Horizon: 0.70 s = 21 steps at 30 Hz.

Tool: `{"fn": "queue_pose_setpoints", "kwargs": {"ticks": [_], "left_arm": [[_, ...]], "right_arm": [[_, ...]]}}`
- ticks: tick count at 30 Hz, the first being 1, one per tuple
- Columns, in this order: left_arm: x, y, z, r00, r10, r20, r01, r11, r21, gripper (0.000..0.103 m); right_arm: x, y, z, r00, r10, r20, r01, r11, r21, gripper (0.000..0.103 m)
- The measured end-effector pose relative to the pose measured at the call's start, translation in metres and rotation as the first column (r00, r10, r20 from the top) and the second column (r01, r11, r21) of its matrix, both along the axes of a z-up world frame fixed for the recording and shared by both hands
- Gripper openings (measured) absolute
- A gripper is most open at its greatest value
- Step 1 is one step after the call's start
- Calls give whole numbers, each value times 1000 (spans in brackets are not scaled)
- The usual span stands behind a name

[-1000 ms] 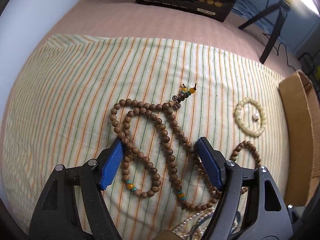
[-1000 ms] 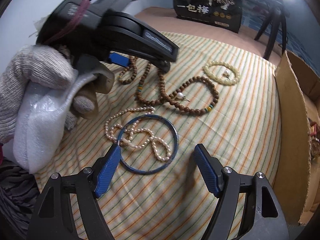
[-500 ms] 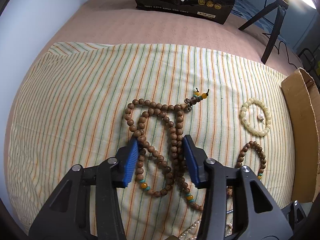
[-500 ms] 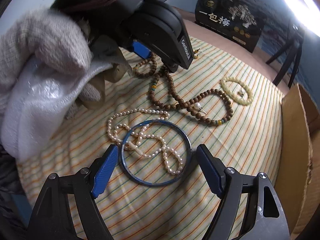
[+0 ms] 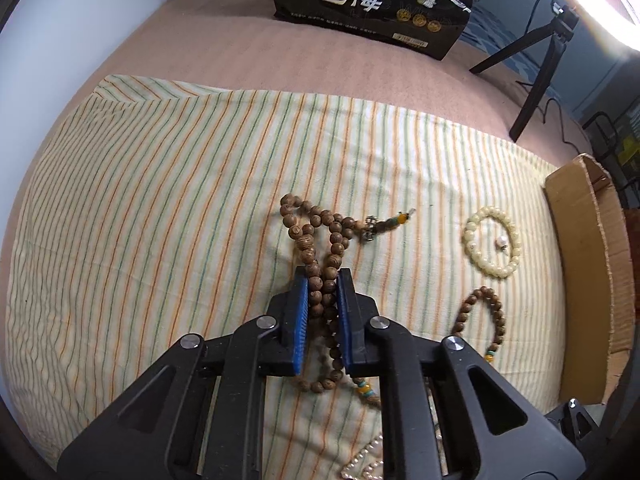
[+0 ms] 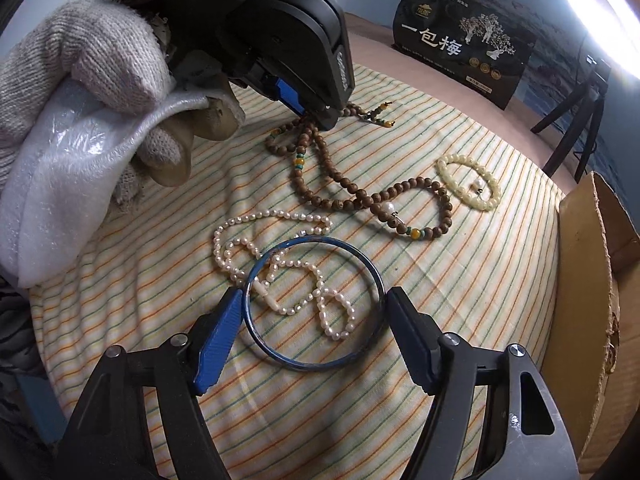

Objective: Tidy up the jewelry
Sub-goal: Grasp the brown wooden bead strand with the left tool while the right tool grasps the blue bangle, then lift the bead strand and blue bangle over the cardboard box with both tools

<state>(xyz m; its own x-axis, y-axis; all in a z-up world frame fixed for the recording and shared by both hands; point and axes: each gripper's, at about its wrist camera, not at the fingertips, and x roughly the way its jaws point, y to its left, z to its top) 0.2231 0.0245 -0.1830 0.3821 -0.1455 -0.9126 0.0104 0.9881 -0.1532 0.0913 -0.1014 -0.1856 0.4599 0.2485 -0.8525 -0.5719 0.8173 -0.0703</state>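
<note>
My left gripper [image 5: 322,280] is shut on the bunched strands of a long brown wooden bead necklace [image 5: 308,232] lying on the striped cloth; it also shows in the right wrist view [image 6: 320,168], where the left gripper [image 6: 308,108] comes in from the upper left. My right gripper [image 6: 316,300] is open, its fingers on either side of a blue bangle [image 6: 370,276] that lies over a pearl necklace [image 6: 272,216]. A cream bead bracelet [image 5: 474,256] with a pearl earring inside it lies to the right.
A cardboard box [image 5: 580,280] stands at the cloth's right edge, also in the right wrist view [image 6: 588,280]. A black snack bag [image 5: 372,0] and a tripod [image 5: 536,68] stand at the back. A second pearl earring [image 6: 387,209] rests on the brown beads.
My left gripper has closed, gathering the brown necklace strands between its fingers. My right gripper has moved forward to straddle the blue bangle.
</note>
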Motion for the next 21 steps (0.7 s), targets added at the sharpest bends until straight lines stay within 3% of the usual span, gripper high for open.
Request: {"fn": "queue_pose_setpoints", "kwargs": {"ticks": [12, 21], "left_arm": [[-19, 1, 43, 997, 1, 73, 6, 996, -86, 11], [-32, 7, 94, 986, 30, 162, -1, 985, -175, 10]], "right_arm": [[-15, -25, 37, 997, -47, 56, 43, 997, 69, 72], [-29, -47, 77, 990, -83, 111, 69, 990, 123, 72]]}}
